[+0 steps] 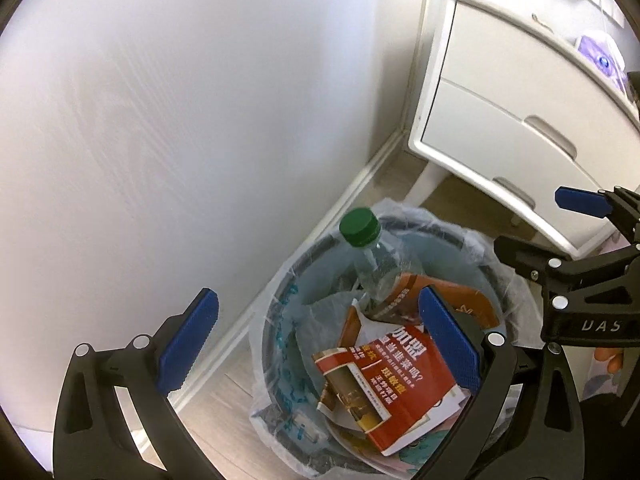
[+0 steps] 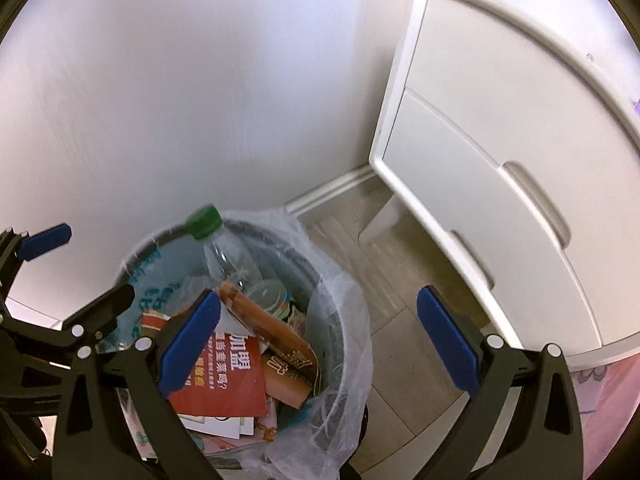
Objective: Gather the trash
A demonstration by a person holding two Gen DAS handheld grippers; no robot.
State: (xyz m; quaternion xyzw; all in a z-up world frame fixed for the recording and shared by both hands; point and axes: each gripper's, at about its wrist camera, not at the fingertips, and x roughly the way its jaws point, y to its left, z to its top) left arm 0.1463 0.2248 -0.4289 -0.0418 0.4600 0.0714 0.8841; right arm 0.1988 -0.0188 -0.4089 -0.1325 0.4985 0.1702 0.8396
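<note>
**Clerk:** Both tongs first. Left gripper (image 1: pixel 318 338): blue-padded fingers (image 1: pixel 188 338) spread wide, nothing between them, poised over the bin. Right gripper (image 2: pixel 318 342): likewise spread, nothing held, its left pad over the bin's contents and its right pad over bare floor (image 2: pixel 404 364).

**Checker:** And the container?

**Clerk:** One round trash bin (image 1: pixel 276 320), dark-walled, lined with a clear plastic bag (image 1: pixel 504 280) folded over the rim. It stands on the pale wood-look floor, close against the white wall (image 1: pixel 180 120) and its skirting board.

**Checker:** Contents?

**Clerk:** Item one, a clear plastic bottle (image 1: pixel 374 264) with a green cap (image 1: pixel 359 227), leaning neck-up against the far side, its cap rising above the rim. Item two, a red printed leaflet (image 1: pixel 394 384) with white and yellow Chinese lettering, lying on top near the front. Item three, a brown-orange carton (image 2: pixel 276 336), tilted between bottle and leaflet. Further paper scraps lie beneath; the details are too crowded to list.

**Checker:** Surroundings?

**Clerk:** One white cabinet (image 2: pixel 500 168) on short legs, two drawers with recessed grips, standing near the bin on its right. A pink patterned fabric (image 2: pixel 608 392) shows at the right edge below the cabinet. In the left wrist view the right gripper also appears at the right edge, beside the bin.
</note>
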